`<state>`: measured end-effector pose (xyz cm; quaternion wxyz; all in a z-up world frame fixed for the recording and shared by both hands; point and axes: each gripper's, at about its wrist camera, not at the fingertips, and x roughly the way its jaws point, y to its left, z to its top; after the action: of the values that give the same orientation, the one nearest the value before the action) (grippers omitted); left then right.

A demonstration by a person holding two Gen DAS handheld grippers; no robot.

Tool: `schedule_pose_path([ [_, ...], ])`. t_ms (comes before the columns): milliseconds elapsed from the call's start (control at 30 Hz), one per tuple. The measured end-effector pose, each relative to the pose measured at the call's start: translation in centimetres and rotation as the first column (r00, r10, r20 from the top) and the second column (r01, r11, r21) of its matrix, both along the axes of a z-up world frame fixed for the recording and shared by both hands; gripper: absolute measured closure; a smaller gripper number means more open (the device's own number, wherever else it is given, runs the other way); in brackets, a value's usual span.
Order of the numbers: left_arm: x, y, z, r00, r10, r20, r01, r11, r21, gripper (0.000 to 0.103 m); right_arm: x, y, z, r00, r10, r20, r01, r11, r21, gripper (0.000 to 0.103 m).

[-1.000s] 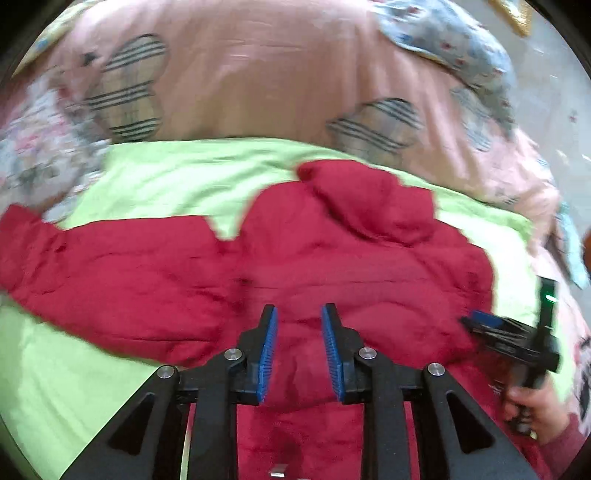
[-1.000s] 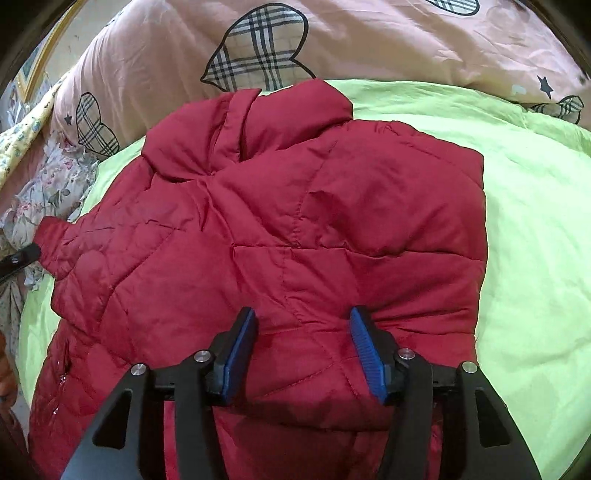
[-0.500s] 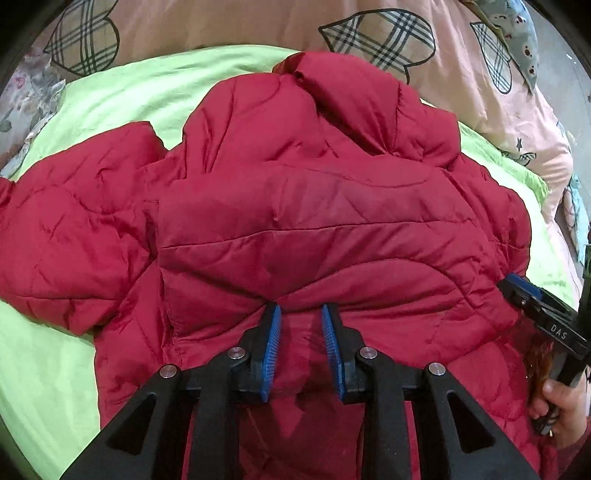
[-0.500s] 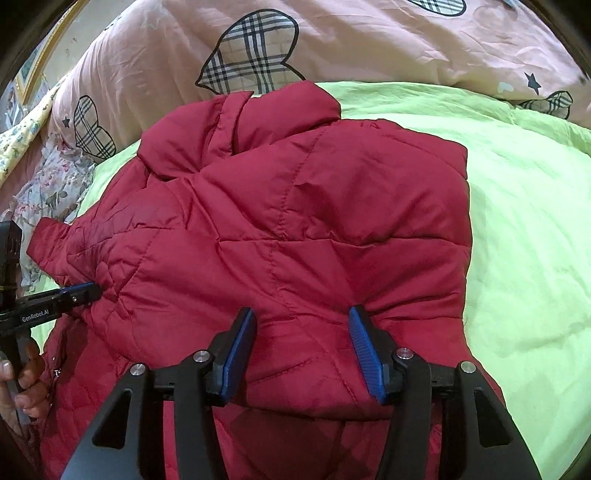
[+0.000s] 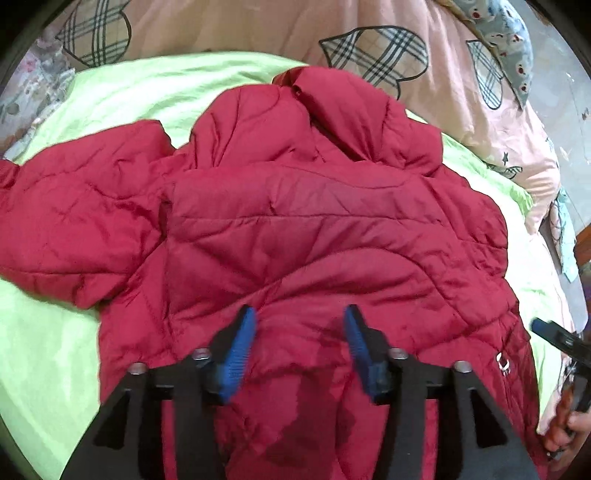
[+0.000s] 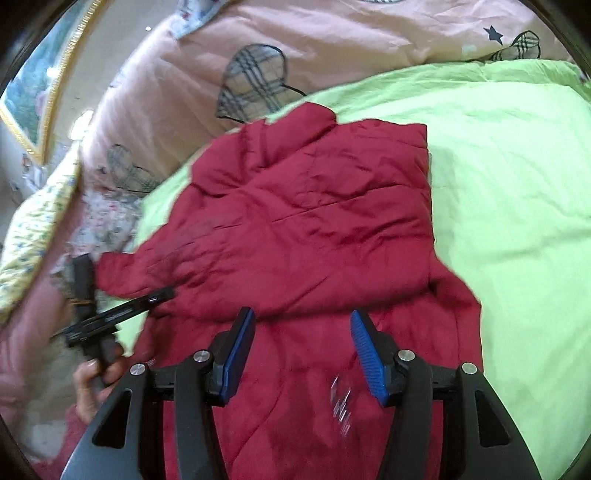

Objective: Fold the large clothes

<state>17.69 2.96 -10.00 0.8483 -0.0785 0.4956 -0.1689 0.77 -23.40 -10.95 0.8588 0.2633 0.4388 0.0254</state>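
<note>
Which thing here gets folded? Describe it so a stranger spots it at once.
Find the lime-green sheet spread below the pink quilt with plaid hearts. On it lies the jacket: a puffy, quilted, dark red coat with its collar toward the quilt and one sleeve stretched out sideways. It is the only red thing there, and the only padded garment among flat bedding.
</note>
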Motion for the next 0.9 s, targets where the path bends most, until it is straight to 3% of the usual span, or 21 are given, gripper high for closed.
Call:
schedule_pose_path([
  [67,-1.1,0.4,0.7,1.000,0.000,0.017,0.000,1.000,0.013,0.039,-2.1,0.6,1.6,1.000,0.017,0.024,-0.018,0.999,0.029,0.047],
  [433,-7.5,7.6,3.4,0.996,0.090,0.027,-0.090,0.996,0.015,0.034,-13.6,2.5,7.3,0.996,-0.040,0.074,0.025,0.981,0.193,0.042],
  [567,-8.8,11.3,4.5,0.989,0.143,0.034,-0.144,0.989,0.034,0.031,-16.5,4.3,9.8,0.997,0.009,0.072,-0.027,0.966,0.257,0.042],
  [700,-9.2,15.4,5.4,0.971,0.236,0.042,-0.237,0.971,0.035,0.028,-15.9,7.8,12.0,0.987,0.099,0.125,-0.120,0.977,0.176,0.032],
  [900,-8.2,20.6,5.1,0.915,0.401,0.033,-0.402,0.914,0.046,0.024,-11.1,11.6,10.2,0.976,0.168,0.141,-0.179,0.981,0.071,0.032],
])
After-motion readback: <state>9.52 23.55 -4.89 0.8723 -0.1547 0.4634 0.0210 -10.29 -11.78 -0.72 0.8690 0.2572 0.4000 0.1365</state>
